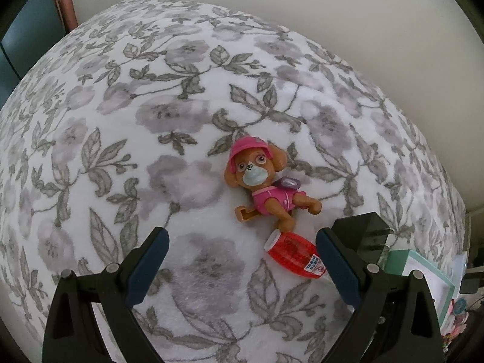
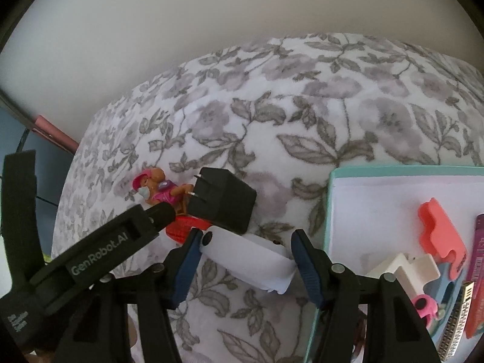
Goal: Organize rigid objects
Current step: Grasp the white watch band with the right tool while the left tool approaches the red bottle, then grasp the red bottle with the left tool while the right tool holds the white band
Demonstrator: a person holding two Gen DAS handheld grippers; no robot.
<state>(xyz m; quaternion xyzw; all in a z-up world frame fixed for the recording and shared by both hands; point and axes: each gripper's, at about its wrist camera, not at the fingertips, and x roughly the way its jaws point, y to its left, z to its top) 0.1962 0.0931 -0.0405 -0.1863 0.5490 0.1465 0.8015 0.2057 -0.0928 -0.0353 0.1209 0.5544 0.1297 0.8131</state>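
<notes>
Left wrist view: the left tool (image 1: 242, 254) hangs with its fingers spread wide over the grey-and-white floral blanket (image 1: 151, 121), pinching nothing. Just ahead lies the brown toy puppy in pink helmet and vest (image 1: 263, 181), touching the red translucent plastic barrel (image 1: 295, 252) beside the right-hand finger.

Right wrist view: the right tool (image 2: 246, 251) brackets a white rectangular block (image 2: 254, 260); whether the pads press it, I cannot tell. A black cube plug adapter (image 2: 224, 201) sits just beyond, and the teal-rimmed white tray (image 2: 363, 199) holds a coral plastic clip (image 2: 440, 236).
</notes>
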